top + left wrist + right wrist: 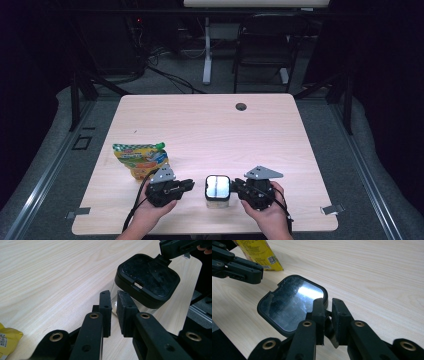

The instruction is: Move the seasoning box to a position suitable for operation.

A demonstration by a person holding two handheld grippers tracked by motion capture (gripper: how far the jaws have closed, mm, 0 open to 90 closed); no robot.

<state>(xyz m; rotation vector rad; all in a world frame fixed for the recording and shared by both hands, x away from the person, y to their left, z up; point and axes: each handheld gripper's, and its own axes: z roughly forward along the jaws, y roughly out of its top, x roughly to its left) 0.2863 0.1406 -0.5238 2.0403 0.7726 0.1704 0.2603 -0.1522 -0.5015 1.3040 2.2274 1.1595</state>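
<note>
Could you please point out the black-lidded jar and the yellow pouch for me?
jar (217,187), high view, middle of its shiny lid.
pouch (140,158), high view, centre of its printed front.

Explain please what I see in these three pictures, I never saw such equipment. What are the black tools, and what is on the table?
There is no machine here: a person holds a hand tool with two black jaws in each hand. The high view looks down on the table from above. Each of the other two pictures comes from a camera riding on one tool, looking along its jaws.

A small clear container with a black lid stands between the tools, and a yellow pouch with a green cap lies to the left.

The left gripper has its jaws nearly together beside the container, with nothing between them. The right gripper seems to pinch a small tab at the lid's edge.
</note>
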